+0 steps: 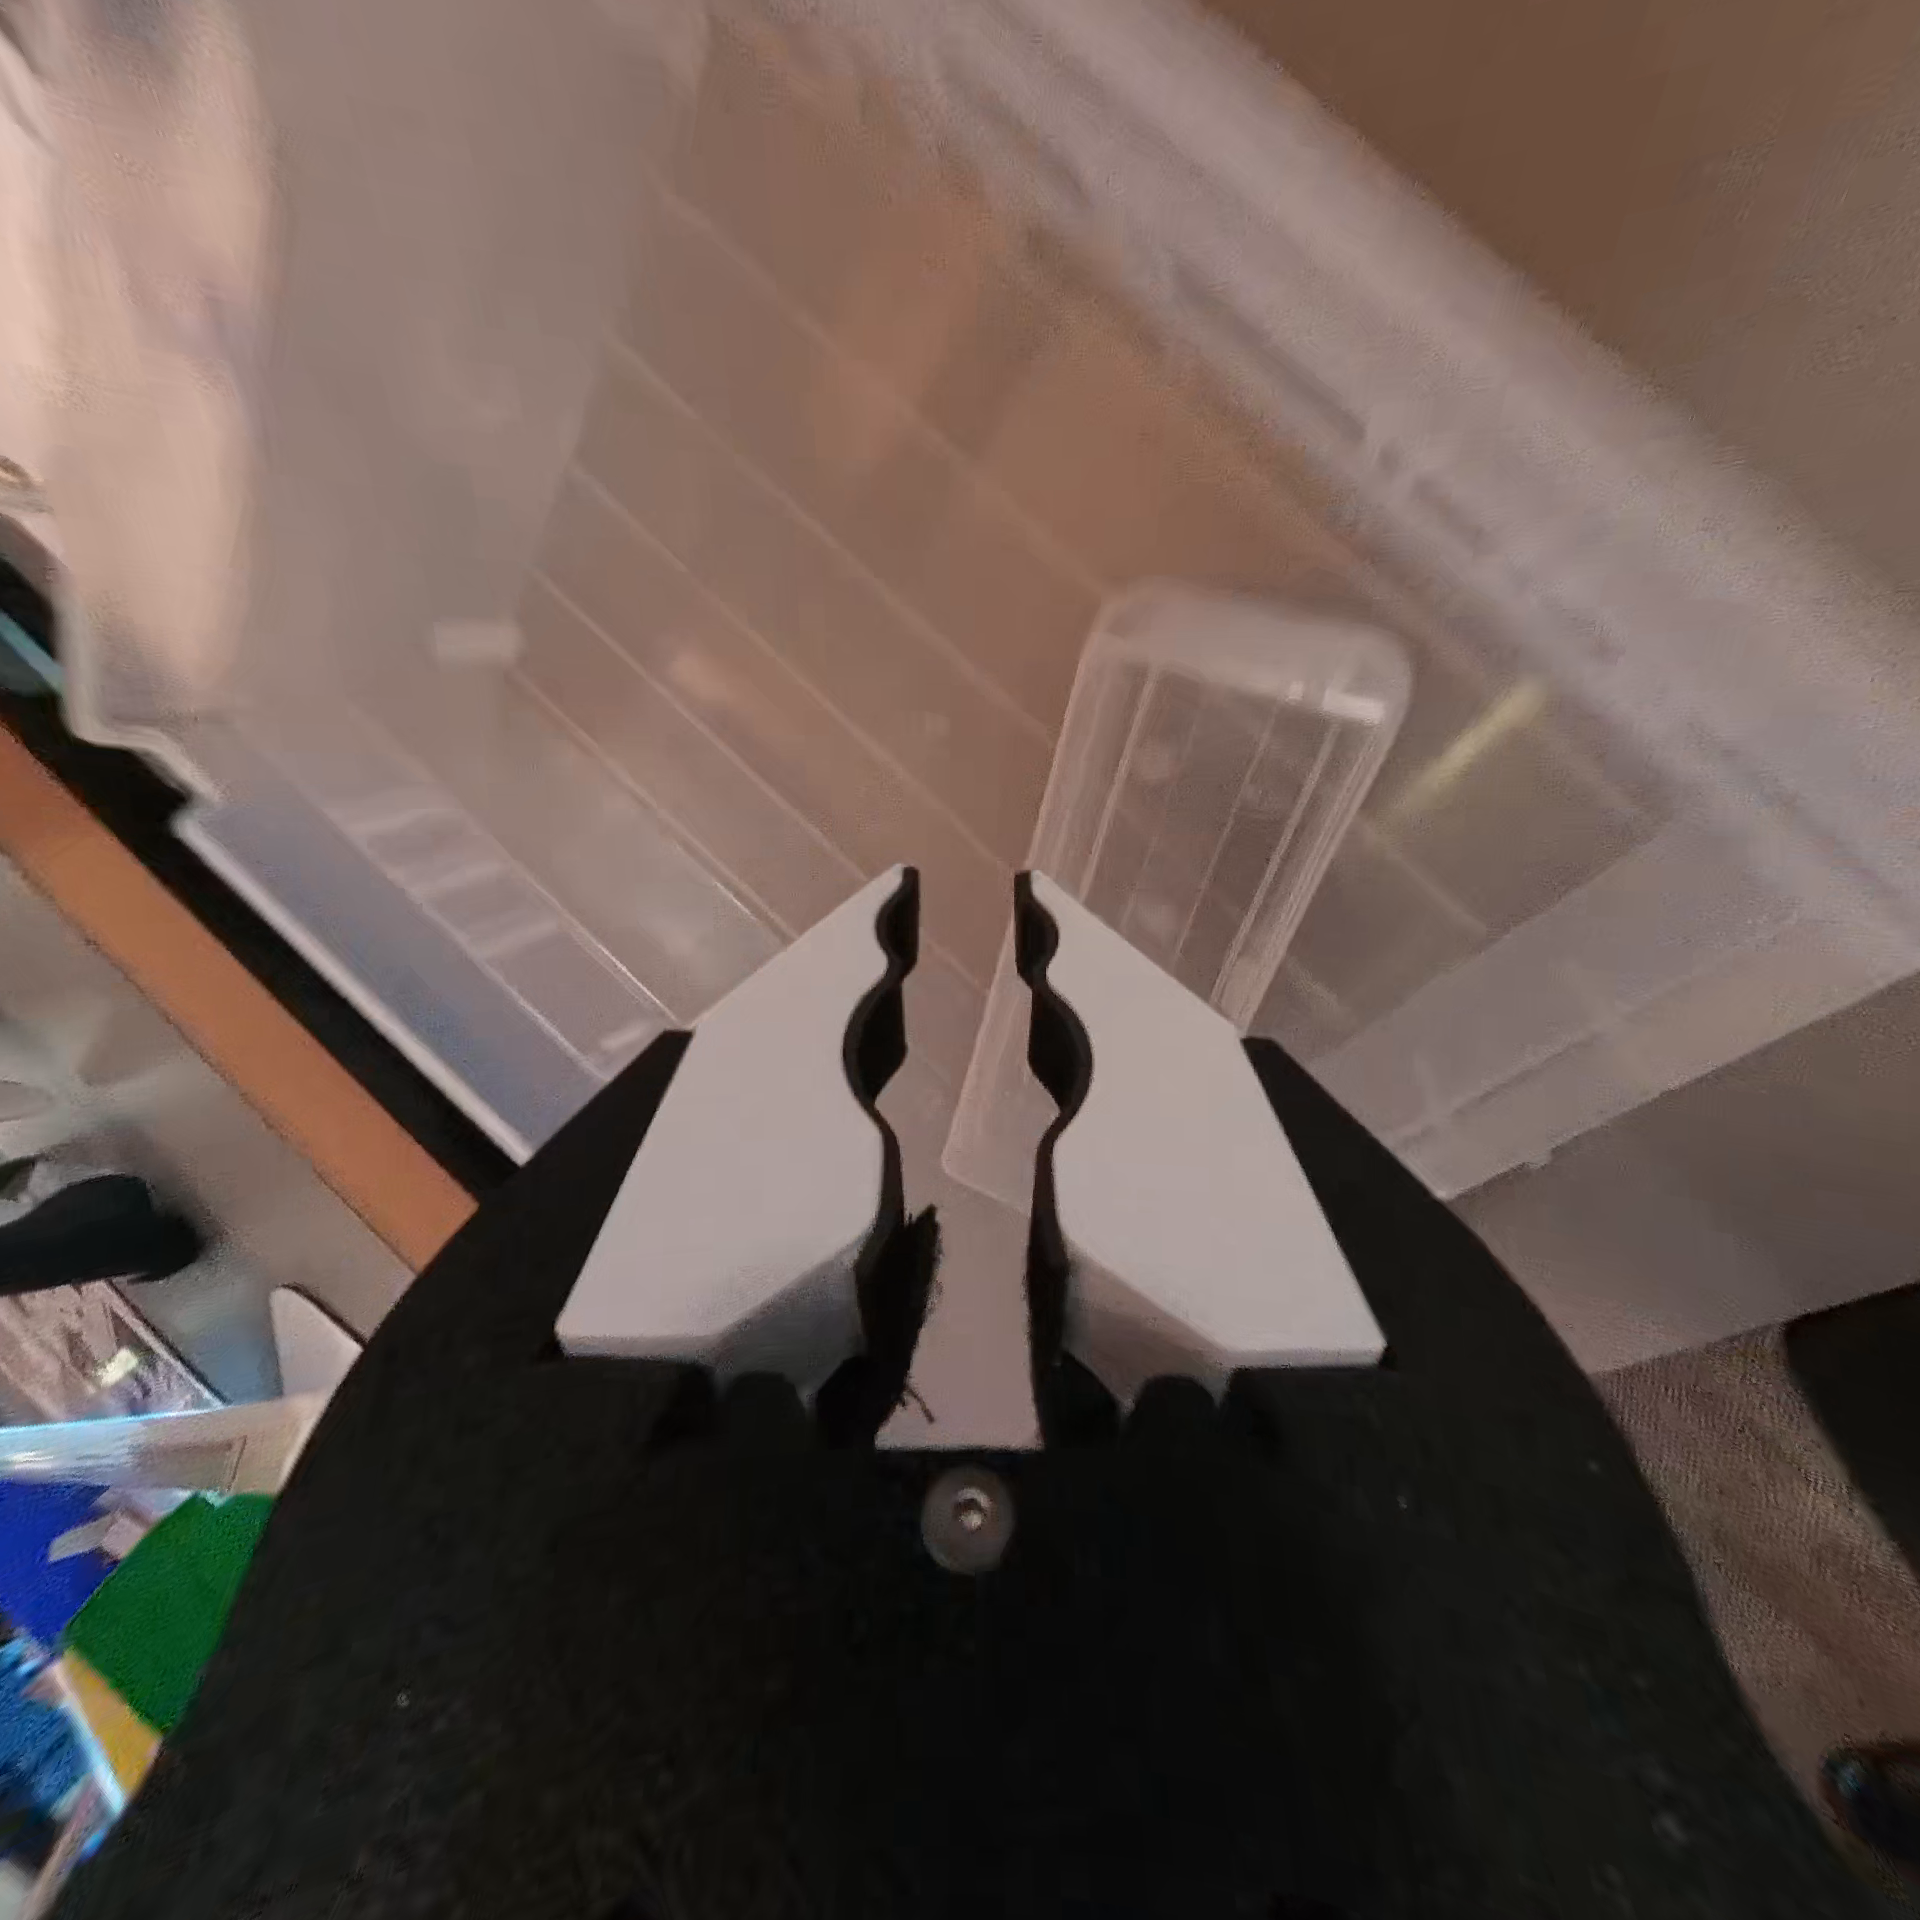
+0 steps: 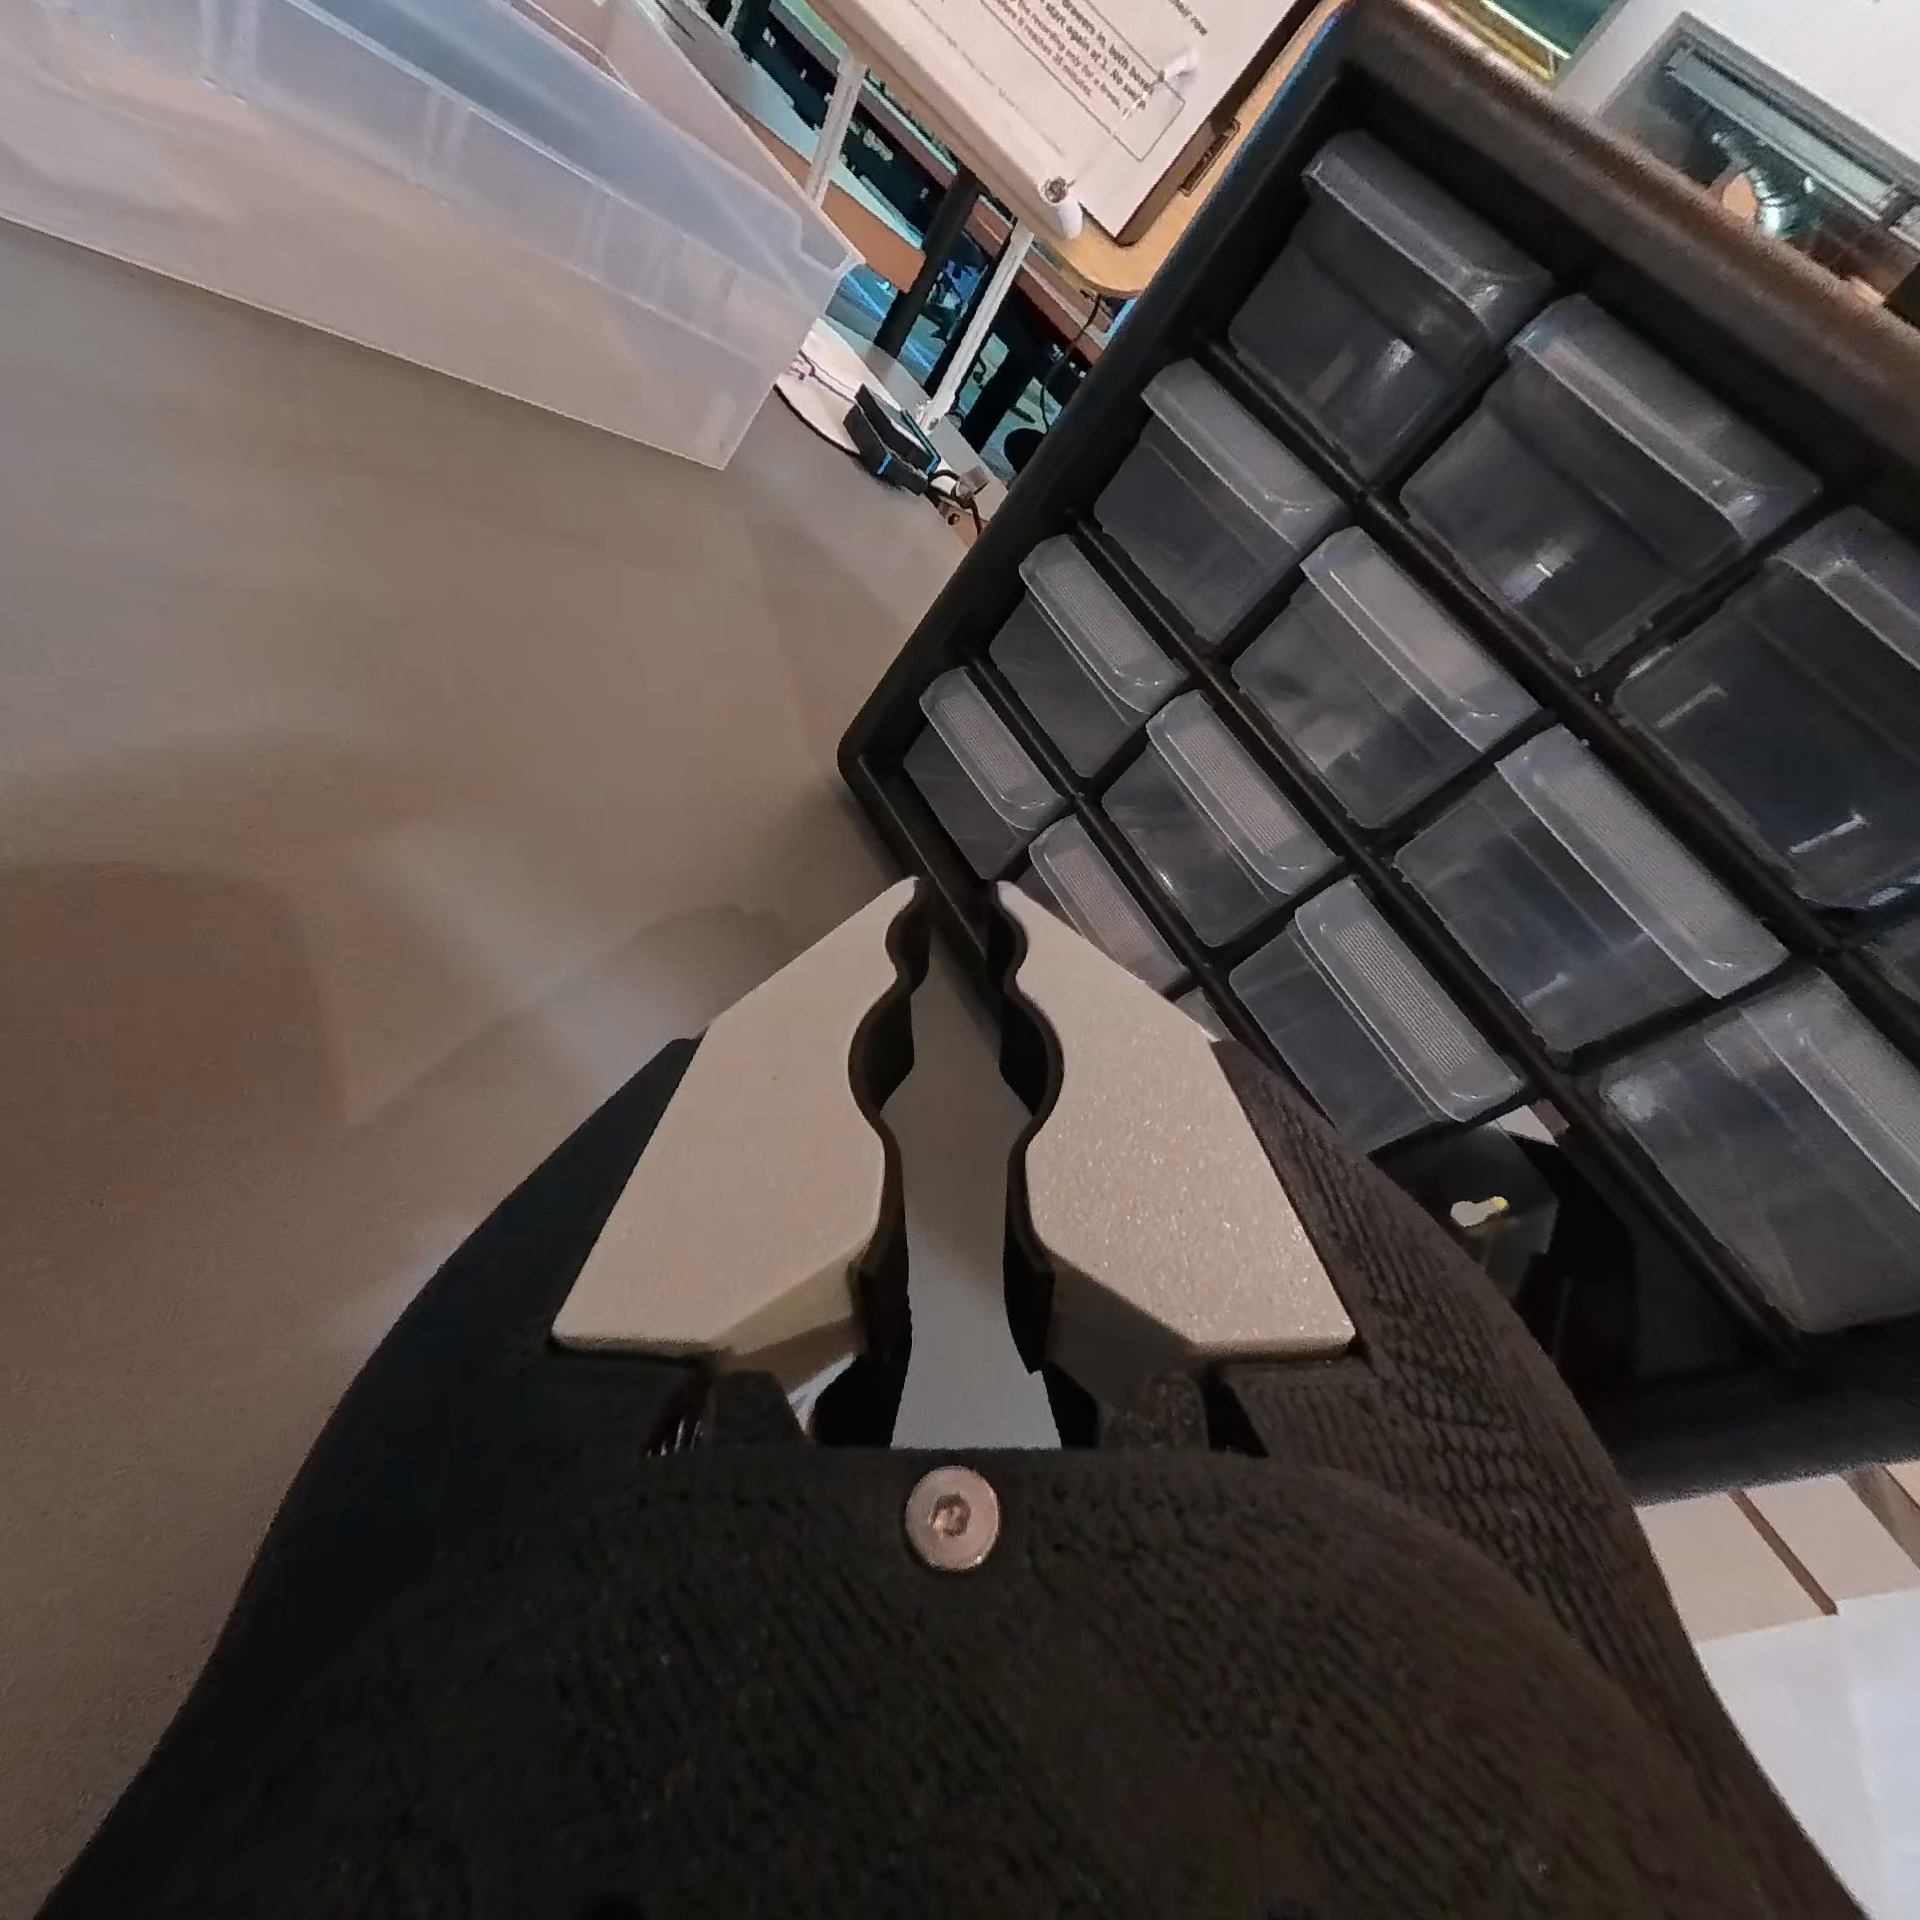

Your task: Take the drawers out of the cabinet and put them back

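Observation:
My left gripper [image 1: 966,883] hangs over a large translucent bin [image 1: 1621,1070], jaws a narrow gap apart and nothing clamped. A small clear drawer [image 1: 1226,790] lies in the bin just right of the fingertips, and its near end reaches under the right finger. In the right wrist view the black cabinet [image 2: 1621,187] stands at the right with several clear drawers [image 2: 1382,686] in its slots. My right gripper [image 2: 958,899] is by the cabinet's lower left corner, jaws slightly apart and empty. The cabinet's frame edge shows through the gap.
The bin also shows at the upper left of the right wrist view [image 2: 436,260], on the grey tabletop [image 2: 364,675]. A white board with a sheet of paper [image 2: 1039,94] stands behind the cabinet. The table's wooden edge [image 1: 260,1039] and coloured items [image 1: 135,1600] lie left of the bin.

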The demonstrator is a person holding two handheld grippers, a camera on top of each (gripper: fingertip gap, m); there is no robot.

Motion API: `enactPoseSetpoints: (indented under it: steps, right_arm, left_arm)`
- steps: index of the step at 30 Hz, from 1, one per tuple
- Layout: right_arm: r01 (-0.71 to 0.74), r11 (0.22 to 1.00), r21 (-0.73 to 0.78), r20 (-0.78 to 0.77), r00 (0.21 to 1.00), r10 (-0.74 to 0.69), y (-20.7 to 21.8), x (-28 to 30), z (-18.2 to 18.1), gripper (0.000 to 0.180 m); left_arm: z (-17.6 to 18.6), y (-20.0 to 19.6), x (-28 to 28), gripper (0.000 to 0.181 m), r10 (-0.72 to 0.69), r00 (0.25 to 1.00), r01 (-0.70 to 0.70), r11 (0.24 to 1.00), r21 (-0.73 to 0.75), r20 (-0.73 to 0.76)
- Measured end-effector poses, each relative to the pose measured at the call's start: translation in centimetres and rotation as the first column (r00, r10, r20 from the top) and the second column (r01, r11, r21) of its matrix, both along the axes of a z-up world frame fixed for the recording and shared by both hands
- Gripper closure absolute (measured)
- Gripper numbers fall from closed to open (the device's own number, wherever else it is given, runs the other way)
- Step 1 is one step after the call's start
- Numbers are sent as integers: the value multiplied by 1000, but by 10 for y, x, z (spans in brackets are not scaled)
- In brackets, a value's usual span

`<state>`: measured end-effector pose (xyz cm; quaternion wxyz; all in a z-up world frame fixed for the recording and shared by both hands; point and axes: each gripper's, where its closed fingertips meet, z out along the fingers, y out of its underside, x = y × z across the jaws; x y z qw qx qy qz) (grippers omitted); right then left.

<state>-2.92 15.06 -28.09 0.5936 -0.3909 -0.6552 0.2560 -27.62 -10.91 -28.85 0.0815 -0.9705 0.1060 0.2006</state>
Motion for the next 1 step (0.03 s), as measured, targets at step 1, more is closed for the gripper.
enactPoseSetpoints:
  steps: [1]
  right_arm:
    - [-1,1000,0,8,1000,1,0,0,-2,171]
  left_arm:
    - [-10,-11,-3,163,-9,1000,9,999,-54,-8]
